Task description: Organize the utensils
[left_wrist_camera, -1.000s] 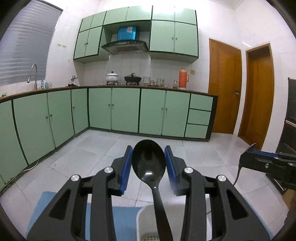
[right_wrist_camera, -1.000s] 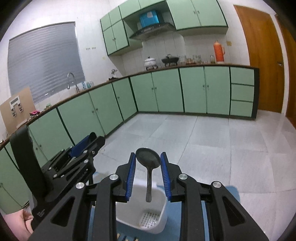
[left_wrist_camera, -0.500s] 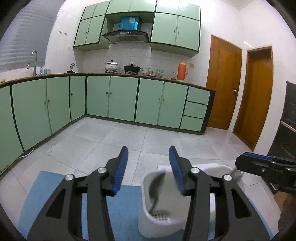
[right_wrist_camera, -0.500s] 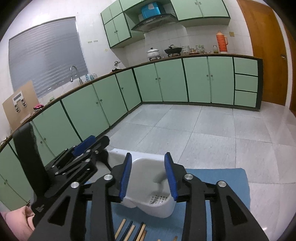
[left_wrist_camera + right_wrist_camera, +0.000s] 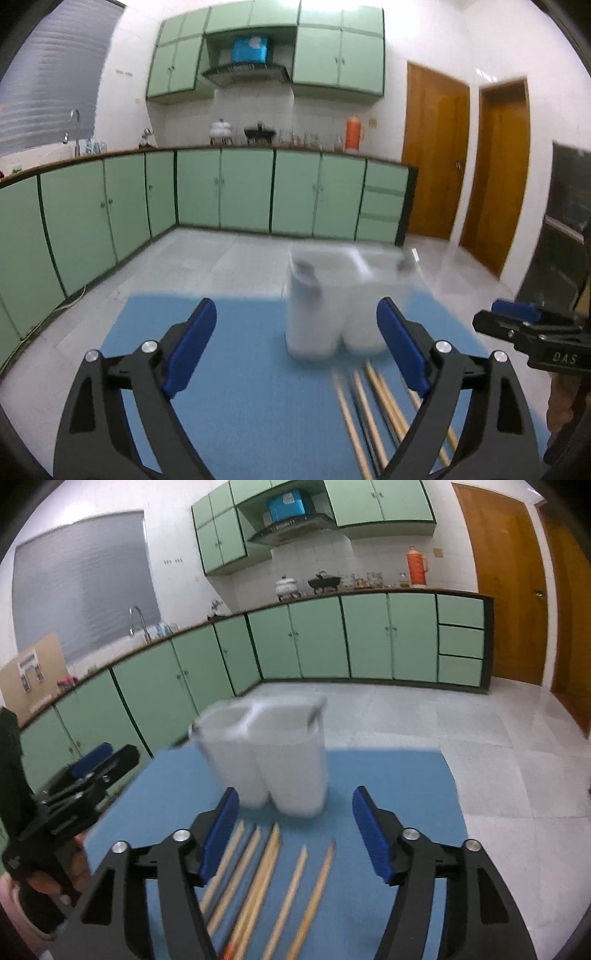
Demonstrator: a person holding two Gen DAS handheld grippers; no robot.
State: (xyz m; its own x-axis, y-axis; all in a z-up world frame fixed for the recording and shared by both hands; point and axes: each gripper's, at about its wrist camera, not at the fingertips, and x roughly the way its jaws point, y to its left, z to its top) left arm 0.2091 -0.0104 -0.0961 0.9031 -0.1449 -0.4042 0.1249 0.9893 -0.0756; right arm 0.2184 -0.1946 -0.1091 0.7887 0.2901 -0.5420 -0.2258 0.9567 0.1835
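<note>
A white two-compartment utensil holder (image 5: pixel 332 306) stands on a blue mat (image 5: pixel 229 387); it also shows in the right wrist view (image 5: pixel 273 760). A dark spoon head (image 5: pixel 304 267) pokes up in its left compartment, and another spoon (image 5: pixel 403 263) stands in its right one. Several wooden chopsticks (image 5: pixel 273 878) lie on the mat in front of the holder, also in the left wrist view (image 5: pixel 373 413). My left gripper (image 5: pixel 295 347) is wide open and empty, pulled back from the holder. My right gripper (image 5: pixel 291 834) is wide open and empty above the chopsticks.
The mat (image 5: pixel 388 775) lies on a table in a kitchen with green cabinets (image 5: pixel 221 192) and wooden doors (image 5: pixel 436 155) far behind. The right gripper shows at the right edge of the left wrist view (image 5: pixel 532 332); the left gripper shows at the left of the right wrist view (image 5: pixel 74 790).
Both grippers held spoons above the holder, then let them go into its compartments. Both have since opened wide and drawn back and down, bringing the chopsticks into view.
</note>
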